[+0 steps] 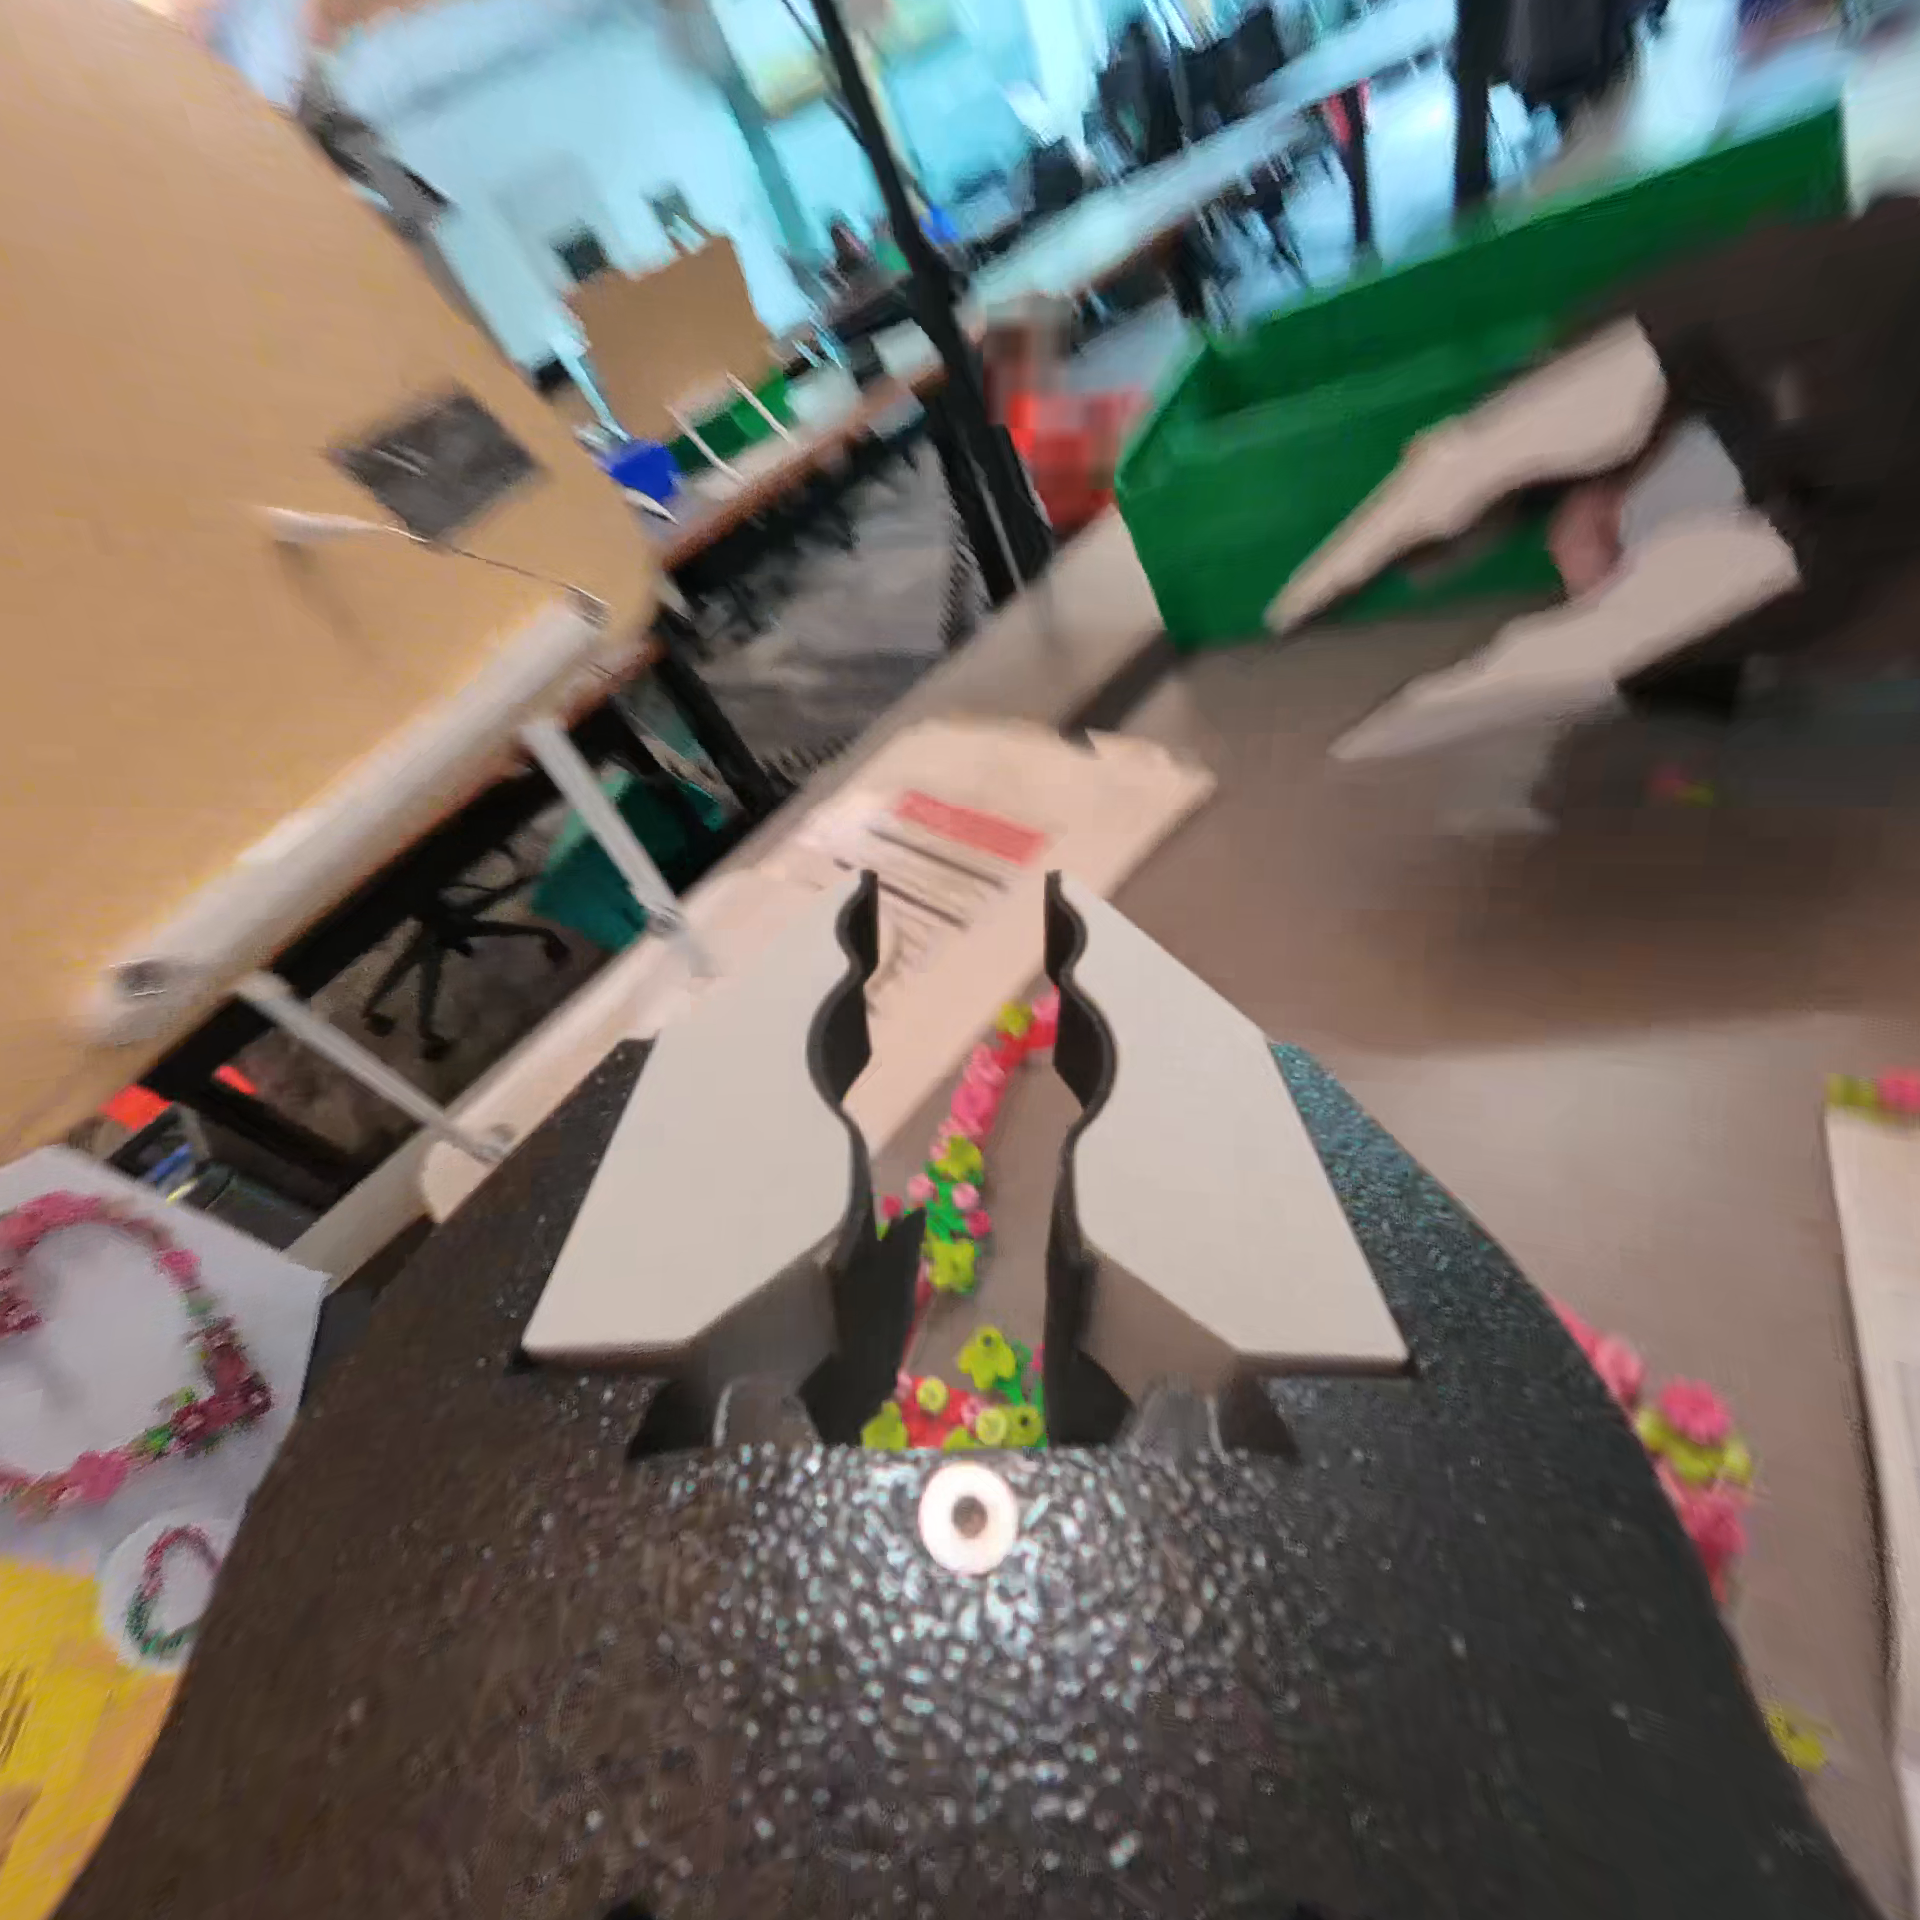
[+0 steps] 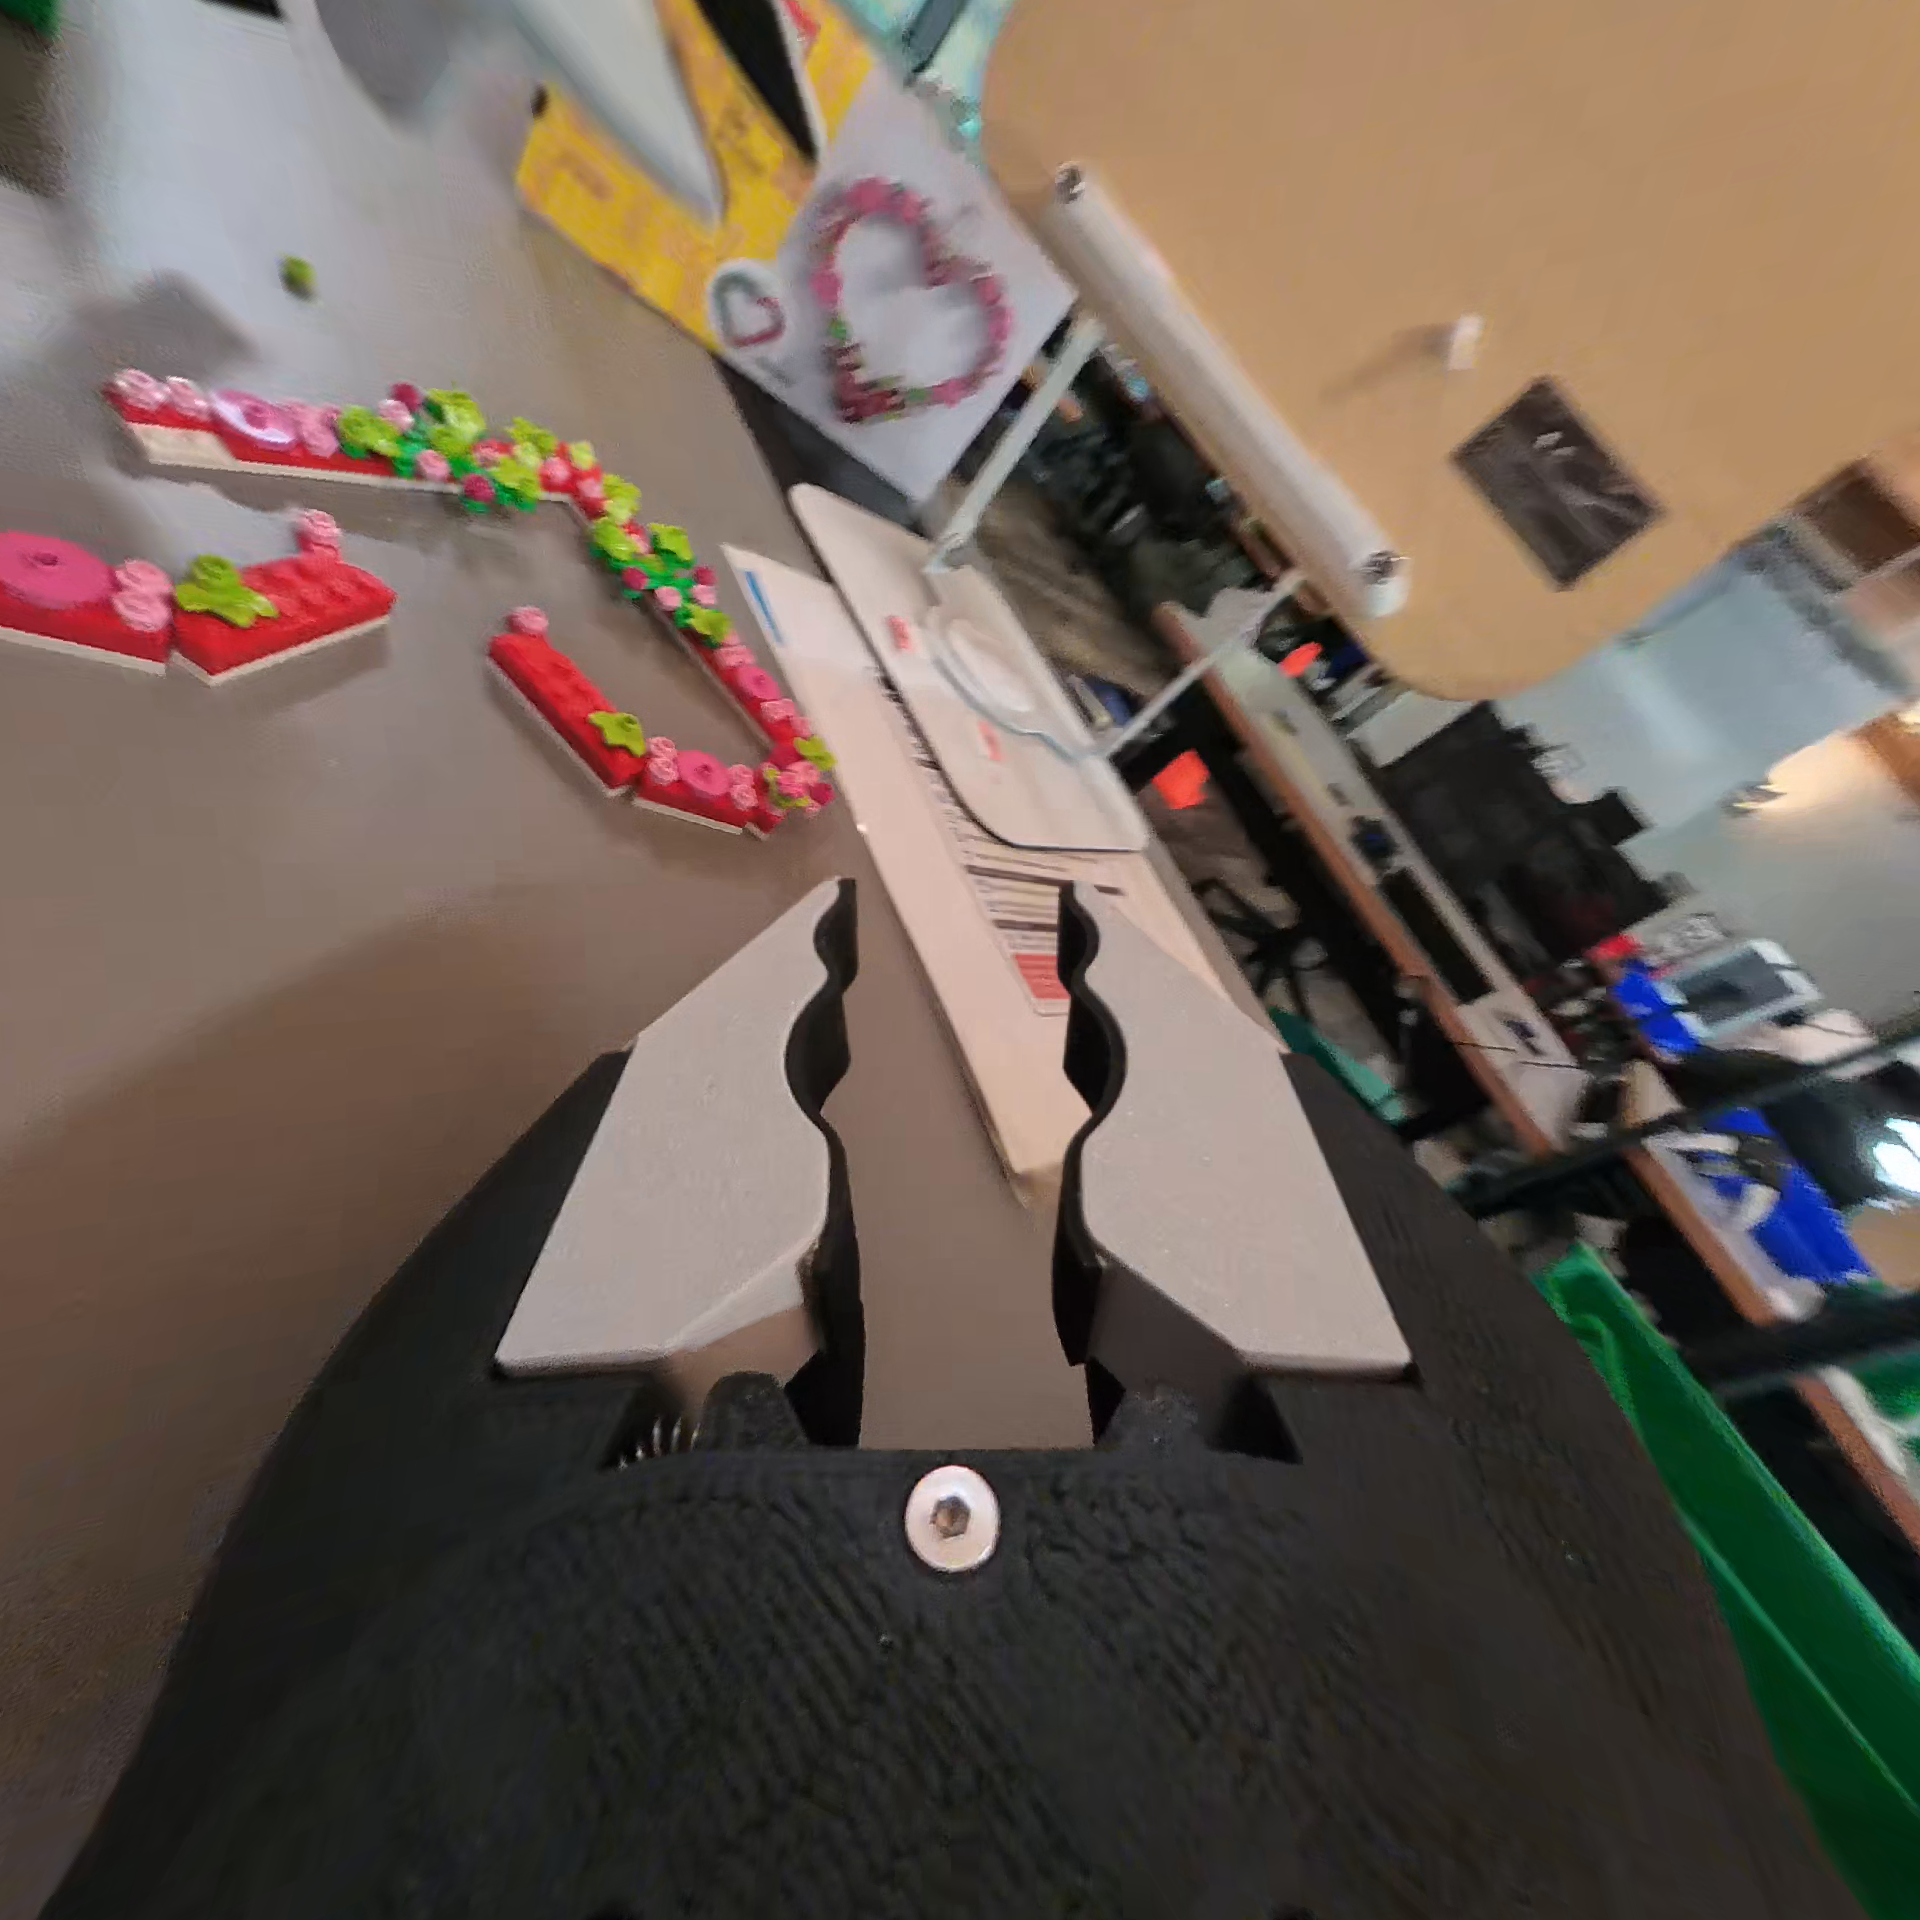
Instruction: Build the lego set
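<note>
Lego heart sections (image 1: 961, 1174) lie flat on the counter (image 1: 1455, 987) directly under the left tool (image 1: 961, 888), jaws parted and empty, long axis running roughly along the fingers, probably lined up for a pick. Right view: right tool (image 2: 956, 894) also released and empty, sections (image 2: 665, 582) ahead-left in an unjoined heart outline, box (image 2: 914, 343) beyond as reference.

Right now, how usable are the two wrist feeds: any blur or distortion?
Left wrist view: heavy motion blur; the right gripper and green bin smear, only the left gripper stays sharp. Right wrist view: milder blur, the red lego heart segments stay readable, background soft; the right gripper's own fingers are crisp. Both feeds are wide-angle, and edges bow.
</note>
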A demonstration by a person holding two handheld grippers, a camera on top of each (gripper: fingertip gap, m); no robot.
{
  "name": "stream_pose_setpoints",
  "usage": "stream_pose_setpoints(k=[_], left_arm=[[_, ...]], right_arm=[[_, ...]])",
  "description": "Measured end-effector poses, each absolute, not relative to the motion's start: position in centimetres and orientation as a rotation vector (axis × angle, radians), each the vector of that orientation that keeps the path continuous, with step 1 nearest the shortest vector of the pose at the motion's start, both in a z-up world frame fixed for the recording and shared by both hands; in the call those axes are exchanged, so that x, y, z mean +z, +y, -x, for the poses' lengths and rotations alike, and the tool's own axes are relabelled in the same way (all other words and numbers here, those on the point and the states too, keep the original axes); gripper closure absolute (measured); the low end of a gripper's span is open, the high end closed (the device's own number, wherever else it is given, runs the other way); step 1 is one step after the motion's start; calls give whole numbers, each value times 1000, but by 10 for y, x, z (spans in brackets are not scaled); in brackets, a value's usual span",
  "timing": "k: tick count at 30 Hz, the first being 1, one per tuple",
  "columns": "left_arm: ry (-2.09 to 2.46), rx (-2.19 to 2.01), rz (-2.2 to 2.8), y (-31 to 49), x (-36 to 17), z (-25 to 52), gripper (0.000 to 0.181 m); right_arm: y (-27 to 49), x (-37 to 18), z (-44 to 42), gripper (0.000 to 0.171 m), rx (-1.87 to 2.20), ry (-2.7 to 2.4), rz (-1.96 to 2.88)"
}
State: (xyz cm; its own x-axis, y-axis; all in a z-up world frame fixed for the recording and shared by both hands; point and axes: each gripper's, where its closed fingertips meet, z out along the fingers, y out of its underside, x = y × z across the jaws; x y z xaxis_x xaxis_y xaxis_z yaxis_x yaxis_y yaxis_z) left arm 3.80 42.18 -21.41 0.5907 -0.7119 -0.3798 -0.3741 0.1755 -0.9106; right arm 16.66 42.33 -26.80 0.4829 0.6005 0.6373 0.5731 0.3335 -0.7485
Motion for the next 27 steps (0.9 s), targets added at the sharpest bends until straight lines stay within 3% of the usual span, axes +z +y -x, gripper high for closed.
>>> stream_pose_setpoints(k=[5,13,27], left_arm=[[763,-259,1367,404,-169,-8,144],[681,35,1277,357,-209,27,149],[564,6,1156,346,-214,43,150]], right_arm=[[408,-252,-196,138,-105,-986,1204],[393,-245,-204,144,-34,-876,1198],[404,-240,-201,146,205,-842,1195]])
